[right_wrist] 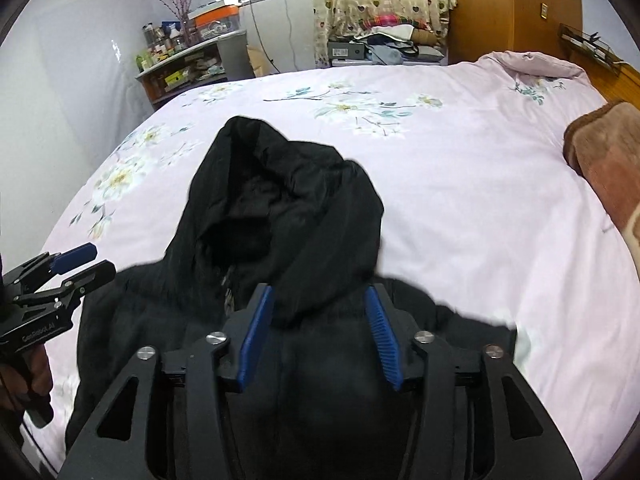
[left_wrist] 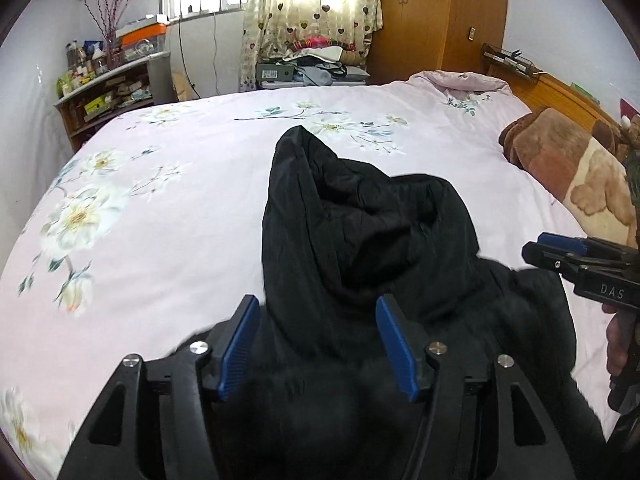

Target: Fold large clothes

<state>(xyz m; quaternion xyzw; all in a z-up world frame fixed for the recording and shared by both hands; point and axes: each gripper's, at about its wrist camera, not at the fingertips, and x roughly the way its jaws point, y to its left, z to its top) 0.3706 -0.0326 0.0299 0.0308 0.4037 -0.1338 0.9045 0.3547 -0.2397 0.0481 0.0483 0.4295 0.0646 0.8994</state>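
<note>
A black hooded jacket (left_wrist: 360, 232) lies on the pink floral bedspread (left_wrist: 180, 184), its hood pointing away from me. It also shows in the right wrist view (right_wrist: 280, 208). My left gripper (left_wrist: 318, 320) is open and hovers over the jacket's left shoulder, below the hood. My right gripper (right_wrist: 320, 312) is open over the right shoulder, its blue pads either side of the hood's base. Each gripper shows in the other's view: the right one (left_wrist: 560, 252) at the right edge, the left one (right_wrist: 84, 262) at the left edge. Neither holds cloth.
A brown blanket (left_wrist: 560, 152) lies at the bed's right side by the wooden headboard (left_wrist: 560, 88). A cluttered shelf (left_wrist: 108, 84) stands at the far left. A wooden wardrobe (left_wrist: 440, 16) and a pile of clothes (left_wrist: 316, 60) stand beyond the bed.
</note>
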